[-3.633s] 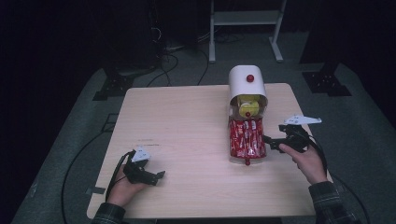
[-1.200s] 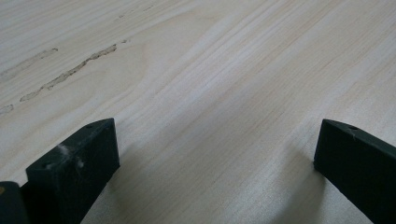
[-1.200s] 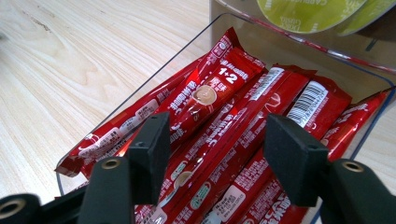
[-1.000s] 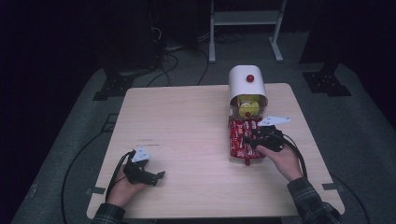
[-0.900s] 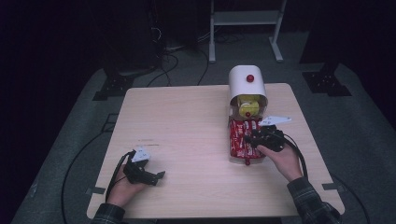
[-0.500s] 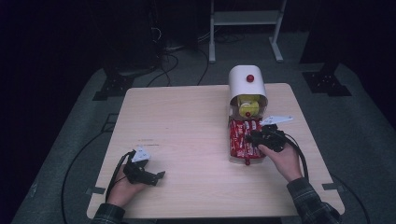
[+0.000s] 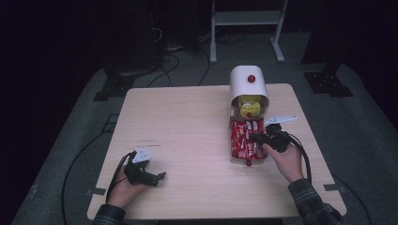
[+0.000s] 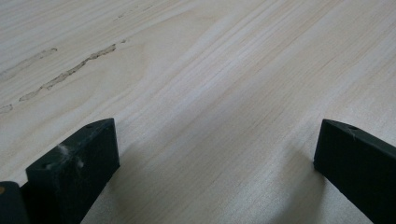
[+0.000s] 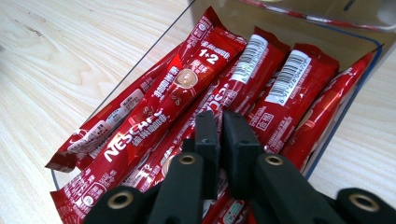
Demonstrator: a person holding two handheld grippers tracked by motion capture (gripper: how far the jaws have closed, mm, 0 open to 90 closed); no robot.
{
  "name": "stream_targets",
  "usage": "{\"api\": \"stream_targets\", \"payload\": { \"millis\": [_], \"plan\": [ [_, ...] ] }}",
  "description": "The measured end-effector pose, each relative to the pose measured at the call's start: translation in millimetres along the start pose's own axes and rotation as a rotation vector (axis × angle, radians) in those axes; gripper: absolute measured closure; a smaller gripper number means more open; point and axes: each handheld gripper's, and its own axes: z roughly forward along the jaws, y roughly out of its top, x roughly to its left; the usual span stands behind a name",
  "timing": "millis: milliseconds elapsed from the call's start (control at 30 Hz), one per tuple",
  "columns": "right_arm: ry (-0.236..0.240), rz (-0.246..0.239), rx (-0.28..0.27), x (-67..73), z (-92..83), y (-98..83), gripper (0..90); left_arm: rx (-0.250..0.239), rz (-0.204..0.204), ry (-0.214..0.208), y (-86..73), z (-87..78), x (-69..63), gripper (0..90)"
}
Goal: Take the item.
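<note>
Change: right gripper (image 9: pixel 219 122) jaws just closed, nearly together, pinching a red foil coffee stick (image 9: pixel 243 100) in the clear tray (image 9: pixel 348 100).
Meaning: pick probably secured, lift next.
Left gripper (image 8: pixel 210 163): jaws apart, on bare desk (image 8: pixel 196 70).

Red coffee stick packets (image 9: pixel 187 93) in the clear tray (image 9: pixel 348 107): white "NESCAFÉ" lettering and "1+2" on the top packet, Chinese characters too small to read, and barcodes on two neighbouring packets.
</note>
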Motion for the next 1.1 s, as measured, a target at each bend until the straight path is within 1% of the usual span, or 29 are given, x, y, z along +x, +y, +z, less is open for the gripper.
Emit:
{"api": "stream_targets", "payload": {
  "millis": [33,133,167,367,733,1100],
  "plan": [
    [0.006,0.011,0.001,-0.5,-0.1,0.0,86.5,0.000,0.000,0.000,0.0,0.0,0.0,0.0],
    [0.012,0.023,0.005,-1.3,-0.4,0.2,87.2,0.000,0.000,0.000,0.0,0.0,0.0,0.0],
    [0.020,0.034,0.005,-2.4,-1.1,0.3,87.6,0.000,0.000,0.000,0.0,0.0,0.0,0.0],
    [0.031,0.048,-0.005,-3.9,-5.7,1.5,87.9,0.000,0.000,0.000,0.0,0.0,0.0,0.0],
    [0.041,0.060,-0.031,-4.3,-18.8,2.9,88.0,0.001,0.001,0.000,0.0,-0.1,-0.1,0.0],
    [0.037,0.066,-0.034,-6.8,-31.7,1.0,88.0,0.000,0.000,0.000,-0.2,-0.1,-0.4,0.0]
  ]
}}
